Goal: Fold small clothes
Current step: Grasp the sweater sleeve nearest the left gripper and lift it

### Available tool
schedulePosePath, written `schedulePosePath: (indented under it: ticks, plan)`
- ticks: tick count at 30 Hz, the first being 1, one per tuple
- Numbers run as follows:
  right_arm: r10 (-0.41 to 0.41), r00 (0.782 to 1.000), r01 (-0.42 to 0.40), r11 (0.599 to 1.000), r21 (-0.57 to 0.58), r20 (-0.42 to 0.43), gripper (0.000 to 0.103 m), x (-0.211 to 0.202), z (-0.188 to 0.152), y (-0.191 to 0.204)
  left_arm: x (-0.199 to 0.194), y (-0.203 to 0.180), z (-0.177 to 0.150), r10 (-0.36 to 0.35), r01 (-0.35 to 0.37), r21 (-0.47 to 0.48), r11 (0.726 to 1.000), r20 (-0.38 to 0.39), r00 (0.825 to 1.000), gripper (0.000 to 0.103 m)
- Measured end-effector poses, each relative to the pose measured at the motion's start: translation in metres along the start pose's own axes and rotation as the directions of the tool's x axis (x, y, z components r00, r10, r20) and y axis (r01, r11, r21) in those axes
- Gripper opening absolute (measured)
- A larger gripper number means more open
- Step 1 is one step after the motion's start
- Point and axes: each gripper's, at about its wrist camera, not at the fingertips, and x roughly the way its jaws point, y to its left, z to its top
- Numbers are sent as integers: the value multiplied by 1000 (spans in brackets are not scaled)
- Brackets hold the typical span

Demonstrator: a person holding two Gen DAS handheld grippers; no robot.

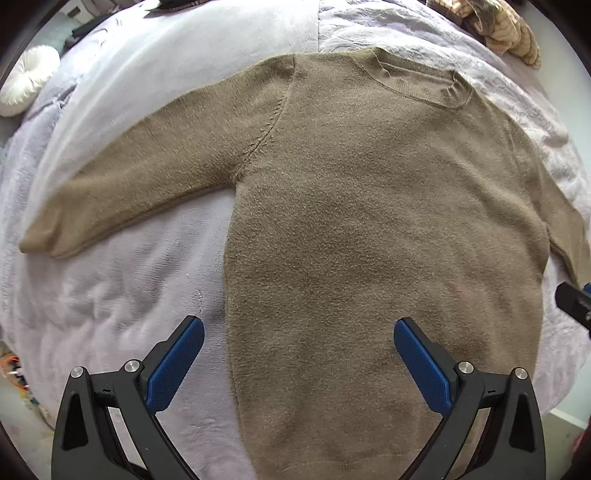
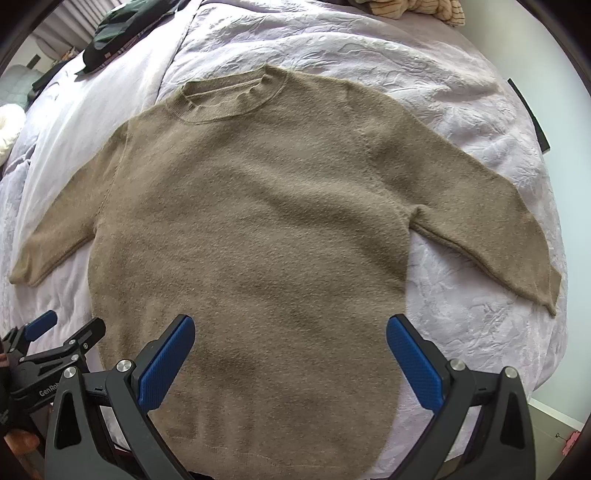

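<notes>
you get soft, even daylight with faint shadows; the sweater (image 1: 369, 221) stays mostly sharp, while fisheye curvature and dark vignetting bend every edge.

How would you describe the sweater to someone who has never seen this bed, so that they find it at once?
Look at the bed with its pale lilac cover. The sweater lies flat in the middle of it, sleeves spread to both sides and round collar at the far end. It is the only brown, fuzzy knit garment; the dark clothes and the striped fabric lie bunched at the far edge.
</notes>
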Motion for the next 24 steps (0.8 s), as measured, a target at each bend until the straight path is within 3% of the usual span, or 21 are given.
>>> schedulePosePath:
  ticks: [3,5,9,14,18,21,22,24]
  plan:
    - [4,1000,-4,1000,-13,-4,103,4,-2,8,2,13,1,-40,41,-26,999,24,999,103]
    - [6,1000,-7,1000,-19,-7,103,5,-3,14,4,30,3,-105,109,-77,991,46,993,103]
    - [14,1000,-15,999,-43,-7,103,7,-6,29,13,82,10,-210,229,-215,949,109,972,103]
    - [48,999,-47,996,-81,17,103,9,-11,50,16,177,16,-157,249,-377,892,259,953,103]
    - [60,998,-60,993,-106,2,103,18,-18,69,33,271,8,-155,323,-539,778,334,930,103]
    - [61,998,-63,990,-129,-21,103,27,-26,83,51,314,-1,-163,356,-612,706,349,923,103]
    - [60,998,-63,989,-135,-28,103,29,-28,87,56,334,-4,-180,389,-621,681,373,910,103]
    - [56,998,-62,986,-157,-43,103,33,-33,97,64,344,-3,-184,404,-629,664,386,904,103]
